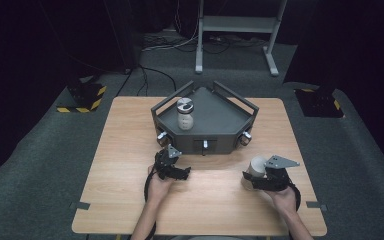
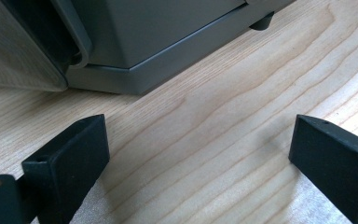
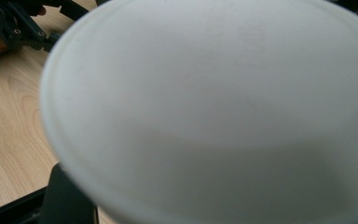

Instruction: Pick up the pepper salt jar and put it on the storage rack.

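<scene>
Your right gripper (image 1: 254, 181) clamped on the white cup (image 1: 256, 167), your left gripper (image 1: 171, 161) spread open over bare table (image 1: 130, 150), grey tray (image 1: 220, 131) just ahead.

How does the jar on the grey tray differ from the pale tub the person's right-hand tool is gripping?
The jar stands upright on the grey tray, untouched; the pale tub is tilted on its side, clamped in the right gripper over the table. The jar has a dark, shiny lid on a cream body; the tub looks plain whitish all over, its round white end close before the right gripper view. Both are small round containers.
</scene>
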{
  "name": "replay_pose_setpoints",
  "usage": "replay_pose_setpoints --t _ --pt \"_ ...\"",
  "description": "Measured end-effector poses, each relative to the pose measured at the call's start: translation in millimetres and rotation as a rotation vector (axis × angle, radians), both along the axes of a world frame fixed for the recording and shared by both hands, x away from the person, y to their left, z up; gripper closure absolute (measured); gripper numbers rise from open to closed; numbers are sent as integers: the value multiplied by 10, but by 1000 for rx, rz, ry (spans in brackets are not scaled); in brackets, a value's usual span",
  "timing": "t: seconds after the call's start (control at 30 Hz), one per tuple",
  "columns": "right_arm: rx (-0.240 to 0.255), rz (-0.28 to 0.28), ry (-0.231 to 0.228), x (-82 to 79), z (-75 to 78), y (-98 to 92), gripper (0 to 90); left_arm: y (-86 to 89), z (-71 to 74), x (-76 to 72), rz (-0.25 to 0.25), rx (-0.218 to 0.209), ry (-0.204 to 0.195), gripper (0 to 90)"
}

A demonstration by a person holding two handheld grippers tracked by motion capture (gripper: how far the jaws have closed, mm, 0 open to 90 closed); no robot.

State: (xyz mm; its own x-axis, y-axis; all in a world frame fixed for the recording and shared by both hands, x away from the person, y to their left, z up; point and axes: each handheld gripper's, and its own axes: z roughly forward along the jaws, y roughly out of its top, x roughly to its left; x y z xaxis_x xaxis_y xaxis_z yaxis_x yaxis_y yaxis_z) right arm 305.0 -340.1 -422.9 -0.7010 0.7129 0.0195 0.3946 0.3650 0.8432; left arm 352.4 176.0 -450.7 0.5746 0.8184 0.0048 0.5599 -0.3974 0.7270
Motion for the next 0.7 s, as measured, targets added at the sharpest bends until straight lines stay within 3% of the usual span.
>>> replay_pose_setpoints --t 0.7 --pt "-4 -9 -4 8 74 -37 332 0 1 0 0 1 0 48"
